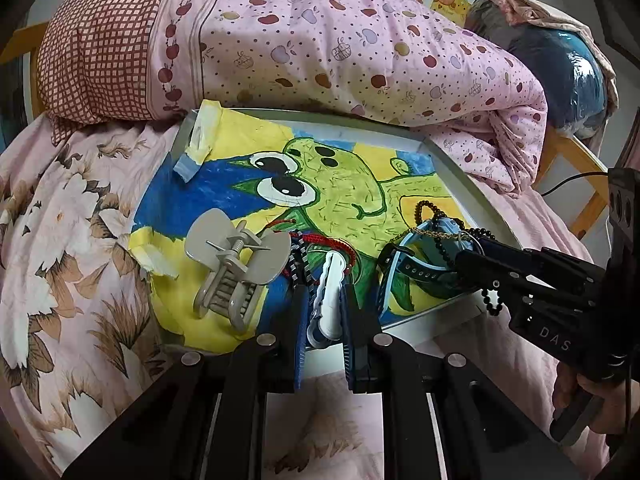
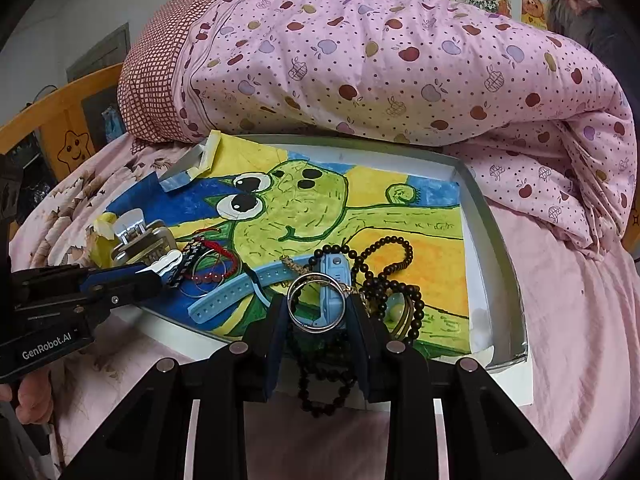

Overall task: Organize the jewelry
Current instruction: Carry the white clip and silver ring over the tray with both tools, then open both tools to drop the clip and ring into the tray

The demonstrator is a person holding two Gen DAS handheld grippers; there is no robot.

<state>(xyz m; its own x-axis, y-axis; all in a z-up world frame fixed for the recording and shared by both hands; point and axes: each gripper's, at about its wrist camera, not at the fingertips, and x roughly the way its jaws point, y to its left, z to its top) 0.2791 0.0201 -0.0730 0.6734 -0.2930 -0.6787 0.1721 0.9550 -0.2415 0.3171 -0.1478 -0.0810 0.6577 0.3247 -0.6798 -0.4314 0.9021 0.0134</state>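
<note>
bed: I'm working over a pink floral bedsheet point(image 1: 60, 216) with a rolled pink apple-print quilt point(image 2: 380, 68) at the back.

tray: shallow white tray lined with a crayon frog drawing point(image 2: 476, 208), sitting on the bed. All the jewelry is inside it, bunched along the near edge.

hair clip: big beige plastic claw-style hair clip point(image 1: 236, 264), lying at the left of the tray, just beside my left tool.

watch: light blue plastic watch with a long perforated strap point(image 2: 236, 294), sprawled mid-tray, strap running left toward the other tool.

beads: dark wooden bead strand point(image 2: 384, 264) tangled at the right, part of it dangling under my right tool.

left claw point(image 1: 324, 312): pinching a small white plastic clip point(image 1: 328, 292) between its pads, long axis pointing straight away from me.

right claw point(image 2: 318, 312): looks closed on a pair of thin silver metal bangles point(image 2: 316, 304), rings standing upright, facing the camera.

key relation: the bead tangle and watch sit directly ahead of the right claw, touching the bangles, so I reckon lifting could drag them along. Right hand's clearly nearer that pile.
</note>
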